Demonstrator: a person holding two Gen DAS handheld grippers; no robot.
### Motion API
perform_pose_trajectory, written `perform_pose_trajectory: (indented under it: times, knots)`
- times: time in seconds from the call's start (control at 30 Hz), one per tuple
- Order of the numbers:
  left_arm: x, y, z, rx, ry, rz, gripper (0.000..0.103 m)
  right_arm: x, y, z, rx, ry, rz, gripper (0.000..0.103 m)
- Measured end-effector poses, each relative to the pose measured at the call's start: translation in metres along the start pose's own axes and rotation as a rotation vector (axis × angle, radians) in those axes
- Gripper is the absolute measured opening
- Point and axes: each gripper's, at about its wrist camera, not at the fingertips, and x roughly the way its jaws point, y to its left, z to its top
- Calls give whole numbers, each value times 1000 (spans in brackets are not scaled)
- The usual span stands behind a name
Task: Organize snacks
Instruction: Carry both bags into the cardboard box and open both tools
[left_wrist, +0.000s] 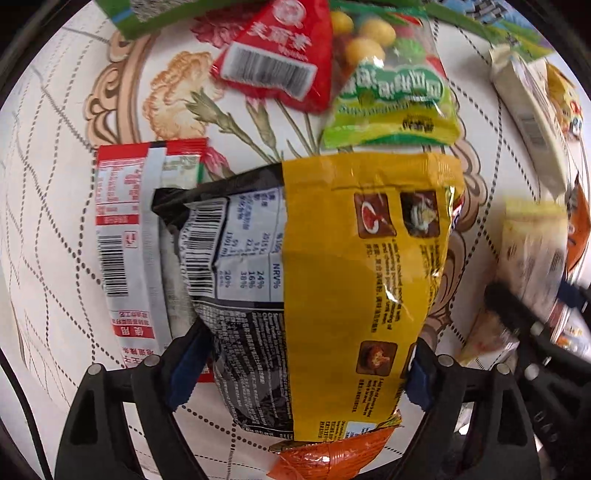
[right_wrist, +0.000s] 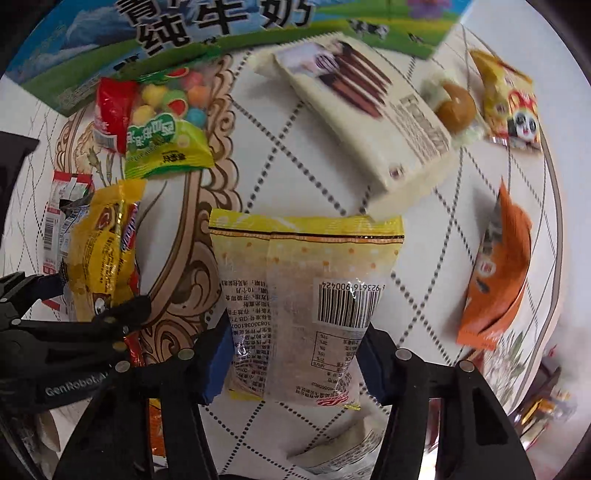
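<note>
Left wrist view: the left gripper (left_wrist: 301, 373) points down at a floral tablecloth (left_wrist: 48, 236), and its blue pads (left_wrist: 184, 373) press both sides of a yellow-and-black snack bag (left_wrist: 332, 266), clamped on it. Under that bag's lower end lies an orange packet (left_wrist: 332, 459). A red-and-white sachet (left_wrist: 125, 240) lies just beside the bag, partly under it. Farther off lie a red triangular packet (left_wrist: 280, 55) and a green bag of coloured candy balls (left_wrist: 391, 96), overlapping at their edges. At the right edge the right gripper's black finger shows, blurred, at a pale yellow pack (left_wrist: 532, 258).

Right wrist view: the right gripper (right_wrist: 295, 363) is clamped on that pale yellow pack (right_wrist: 306, 295), barcode side up, its pads touching both sides. Beyond it lies a cream biscuit box (right_wrist: 369, 118), next to a small round brown pastry (right_wrist: 456, 105) and a yellow panda-print packet (right_wrist: 513, 110). An orange snack bag (right_wrist: 495, 273) lies well to the right. A milk carton box (right_wrist: 207, 33) stands along the far edge.
</note>
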Motion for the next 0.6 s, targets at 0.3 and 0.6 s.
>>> perform_pose_trajectory:
  times: [0.3,0.6]
  knots:
    - [-1,34,-1,-263,-24,-84,84,-7,2,6,-16,32,115,89]
    - [54,18,20,-270,42,-102,88,28,15,6,53,36,123,89]
